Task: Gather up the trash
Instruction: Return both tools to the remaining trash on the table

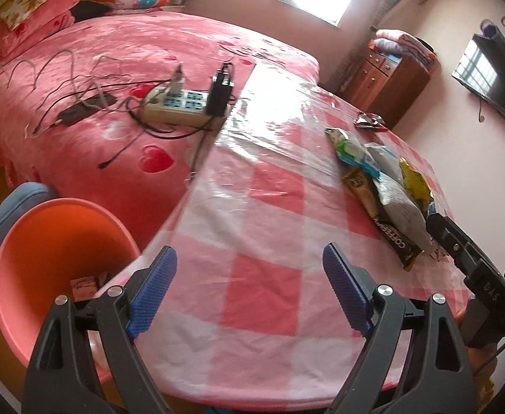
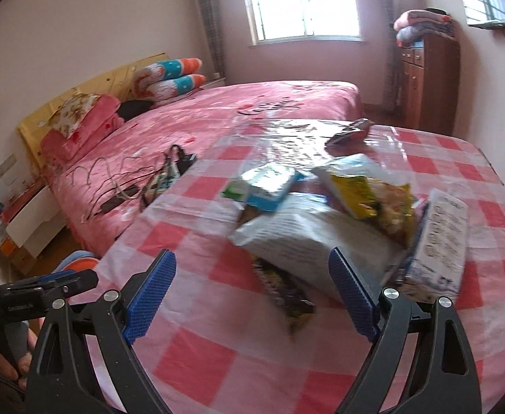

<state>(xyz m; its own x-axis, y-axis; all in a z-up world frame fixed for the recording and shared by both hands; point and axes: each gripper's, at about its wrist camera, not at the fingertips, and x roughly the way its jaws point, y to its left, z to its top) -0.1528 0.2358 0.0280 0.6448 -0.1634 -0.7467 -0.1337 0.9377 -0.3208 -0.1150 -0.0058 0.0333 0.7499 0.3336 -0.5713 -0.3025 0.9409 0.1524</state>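
A wide bed [image 1: 114, 69] with a plush pink cover printed with red hearts fills the far side of the room. Pushed against it is a table [image 1: 252, 241] under a glossy pink-and-white checked plastic cloth, creased and reflecting window light. Below the table's left edge sits a round, smooth orange-pink bin [image 1: 38, 258] with a scrap or two at its bottom.

The trash [image 2: 321, 214] lies in a loose heap on the table's right half — crinkled foil and plastic wrappers: a white pouch, a yellow packet, a green-and-blue one, a dark coffee sachet, a white printed carton at the right. One small red wrapper [image 2: 350, 131] lies apart, near the far edge.

The left gripper [image 1: 249, 289] hangs over bare cloth, its ribbed blue pads spread wide, holding nothing. The right gripper [image 2: 252, 293] is likewise spread and empty — the white pouch lies just ahead between its fingers.

On the bed rests a beige power strip [image 1: 176, 107] with tangled cables.
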